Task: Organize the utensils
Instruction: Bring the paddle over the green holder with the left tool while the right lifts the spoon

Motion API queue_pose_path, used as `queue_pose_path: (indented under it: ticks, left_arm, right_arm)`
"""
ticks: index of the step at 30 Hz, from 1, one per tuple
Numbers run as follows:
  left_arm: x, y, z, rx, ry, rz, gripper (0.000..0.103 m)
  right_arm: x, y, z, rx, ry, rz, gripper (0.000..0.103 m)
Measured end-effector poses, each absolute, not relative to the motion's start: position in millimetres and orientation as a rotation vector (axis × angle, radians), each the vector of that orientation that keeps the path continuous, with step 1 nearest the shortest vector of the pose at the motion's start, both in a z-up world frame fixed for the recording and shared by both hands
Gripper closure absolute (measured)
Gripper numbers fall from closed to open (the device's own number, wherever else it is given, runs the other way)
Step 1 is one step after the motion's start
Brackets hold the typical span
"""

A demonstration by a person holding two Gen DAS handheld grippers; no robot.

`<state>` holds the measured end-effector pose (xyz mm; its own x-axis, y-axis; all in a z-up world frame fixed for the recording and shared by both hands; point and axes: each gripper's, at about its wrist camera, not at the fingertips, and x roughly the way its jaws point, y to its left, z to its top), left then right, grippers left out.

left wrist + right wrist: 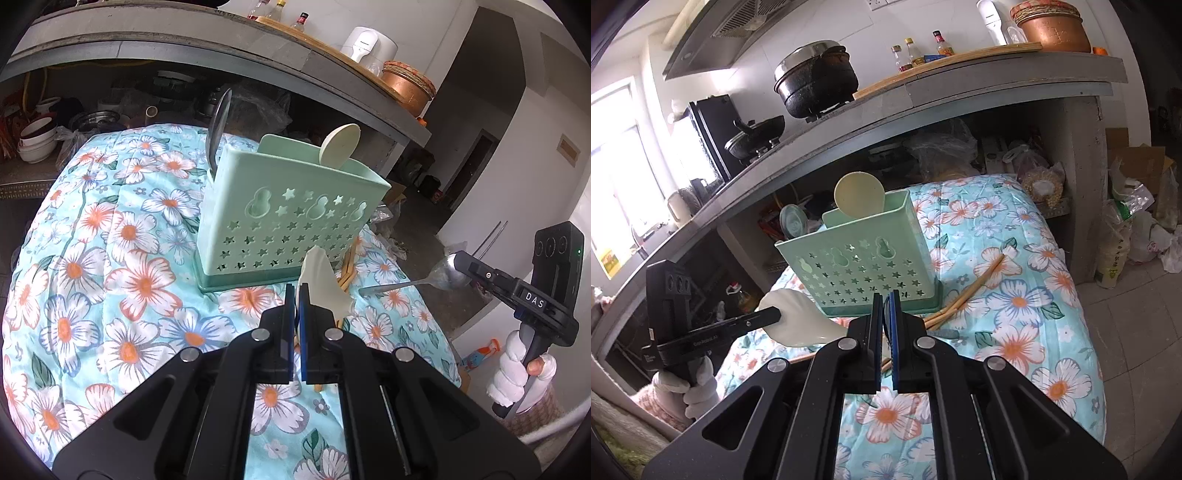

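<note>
A mint green utensil holder (pixel 284 218) with star cutouts stands on the floral cloth (pixel 110 280); it also shows in the right wrist view (pixel 864 269). In it stand a cream round-headed spoon (pixel 340 146) and a dark metal utensil (pixel 219 125). My left gripper (pixel 297 295) is shut on a white rice paddle (pixel 325 284), which also shows in the right wrist view (pixel 798 317). My right gripper (pixel 884 302) is shut on a metal spoon (pixel 443 275), held off the cloth's right edge. Wooden chopsticks (pixel 967 291) lie beside the holder.
A concrete counter (pixel 923 96) overhangs the back, carrying pots (pixel 816 81), bottles (pixel 916 51) and a copper pot (pixel 1052 26). Bowls (pixel 37 136) and bags sit under it. Bags and boxes (pixel 1137 206) stand on the tiled floor at right.
</note>
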<state>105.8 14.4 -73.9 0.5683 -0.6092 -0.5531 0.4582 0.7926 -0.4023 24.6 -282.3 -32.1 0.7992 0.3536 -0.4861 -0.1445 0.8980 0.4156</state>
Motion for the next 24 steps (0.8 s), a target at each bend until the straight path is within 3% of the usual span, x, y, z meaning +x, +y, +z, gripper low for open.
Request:
queue_pose_path:
  ticks: [24]
  left_arm:
    - [107.5,15.3,-75.9,-0.223,0.736,-0.621,0.102]
  right_arm:
    - [64.6,-296.1,-41.9,0.392,0.617,0.186,0.097]
